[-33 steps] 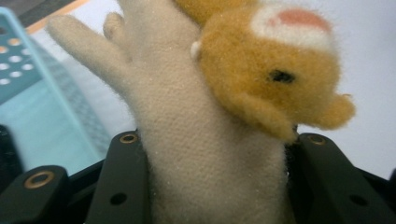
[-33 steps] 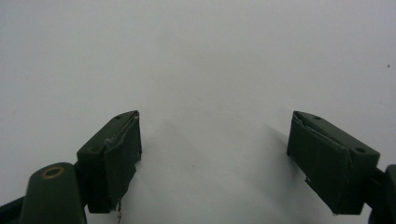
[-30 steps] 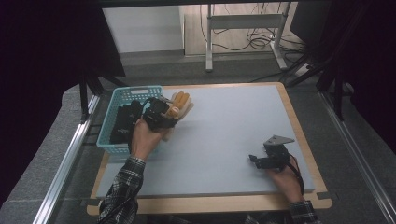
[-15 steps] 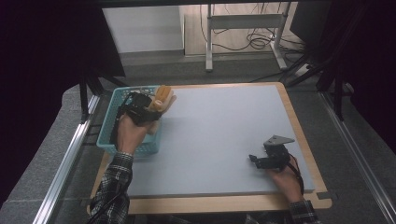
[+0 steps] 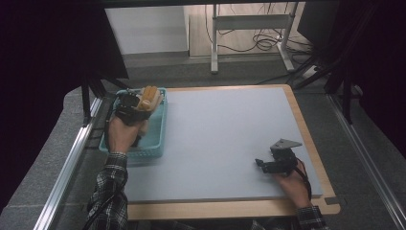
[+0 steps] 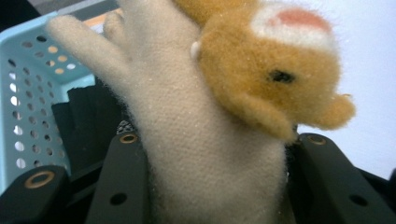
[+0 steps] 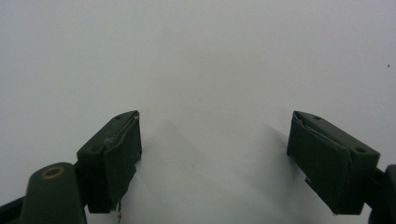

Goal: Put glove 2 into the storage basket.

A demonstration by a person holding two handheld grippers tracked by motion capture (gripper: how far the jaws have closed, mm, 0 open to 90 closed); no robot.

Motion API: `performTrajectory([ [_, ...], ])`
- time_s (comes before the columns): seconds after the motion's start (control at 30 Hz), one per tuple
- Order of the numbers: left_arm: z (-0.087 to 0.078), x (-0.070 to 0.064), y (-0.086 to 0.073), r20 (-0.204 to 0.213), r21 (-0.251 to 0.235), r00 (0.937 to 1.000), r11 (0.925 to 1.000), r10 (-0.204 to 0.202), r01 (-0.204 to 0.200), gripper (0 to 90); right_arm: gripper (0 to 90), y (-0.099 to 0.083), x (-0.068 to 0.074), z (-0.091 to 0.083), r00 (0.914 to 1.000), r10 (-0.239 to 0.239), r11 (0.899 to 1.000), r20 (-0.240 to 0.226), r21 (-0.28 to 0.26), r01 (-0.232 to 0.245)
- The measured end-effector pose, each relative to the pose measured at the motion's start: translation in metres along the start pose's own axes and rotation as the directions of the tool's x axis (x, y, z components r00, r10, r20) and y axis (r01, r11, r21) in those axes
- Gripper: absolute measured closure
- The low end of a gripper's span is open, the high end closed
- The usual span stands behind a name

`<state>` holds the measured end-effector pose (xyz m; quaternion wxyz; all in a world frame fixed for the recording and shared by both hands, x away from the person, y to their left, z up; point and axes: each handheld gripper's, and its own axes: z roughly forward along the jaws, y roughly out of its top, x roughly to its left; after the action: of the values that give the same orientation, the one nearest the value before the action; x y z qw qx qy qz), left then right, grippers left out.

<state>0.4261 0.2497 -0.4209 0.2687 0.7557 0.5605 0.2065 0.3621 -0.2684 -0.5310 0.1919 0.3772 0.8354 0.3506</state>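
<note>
Plush toy: the thing being handled — a soft animal with a cream body and an orange-brown head, a pink-and-white patch on top and a small dark eye. In the high view it sits above the far end of the basket, at the table's left side.
Table: pale grey mat on a wooden board with a light wood rim; the largest surface in the high view.
Basket: light blue plastic with rows of holes in its walls, standing on the left edge of the table. Dark items lie inside it; what they are cannot be told. In the left gripper view its wall rises at the left, behind the toy.
Left gripper: held over the basket, its black jaws closed against the toy's cream body on both sides — the toy bulges out above them in the left gripper view.
Right gripper: low over the bare mat near the table's right front corner, well apart from the basket. Its jaws stand wide, nothing between them but grey surface.
Sleeves: checked fabric on the left forearm.
</note>
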Motion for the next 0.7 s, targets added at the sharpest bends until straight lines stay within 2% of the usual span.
performTrajectory([
  [0.2, 0.016, 0.009, -0.005, 0.008, 0.016, 0.9995, 0.9994, -0.031, 0.031, 55.3, 17.5, 0.000, 0.000, 0.000, 1.0000, 0.000, 1.000, 0.000, 0.000, 0.000],
  [0.43, 0.033, 0.014, -0.008, 0.015, 0.039, 0.9982, 0.9976, -0.058, 0.058, 55.0, 17.5, 0.000, 0.000, 0.000, 1.0000, 0.000, 1.000, -0.001, -0.001, 0.000],
  [0.5, 0.044, 0.013, -0.009, 0.010, 0.067, 0.9978, 0.9957, -0.065, 0.064, 54.9, 17.5, 0.000, 0.000, 0.000, 1.0000, 0.000, 1.000, -0.001, -0.001, 0.000],
  [0.53, 0.044, 0.013, -0.009, 0.010, 0.067, 0.9978, 0.9957, -0.065, 0.064, 54.8, 17.5, 0.000, 0.000, 0.000, 1.0000, -0.001, 1.000, 0.000, -0.001, 0.001],
  [0.7, 0.067, 0.008, -0.008, 0.003, 0.143, 0.9981, 0.9879, -0.062, 0.061, 54.5, 17.5, 0.000, 0.000, 0.000, 1.0000, 0.000, 1.000, -0.001, -0.001, 0.000],
])
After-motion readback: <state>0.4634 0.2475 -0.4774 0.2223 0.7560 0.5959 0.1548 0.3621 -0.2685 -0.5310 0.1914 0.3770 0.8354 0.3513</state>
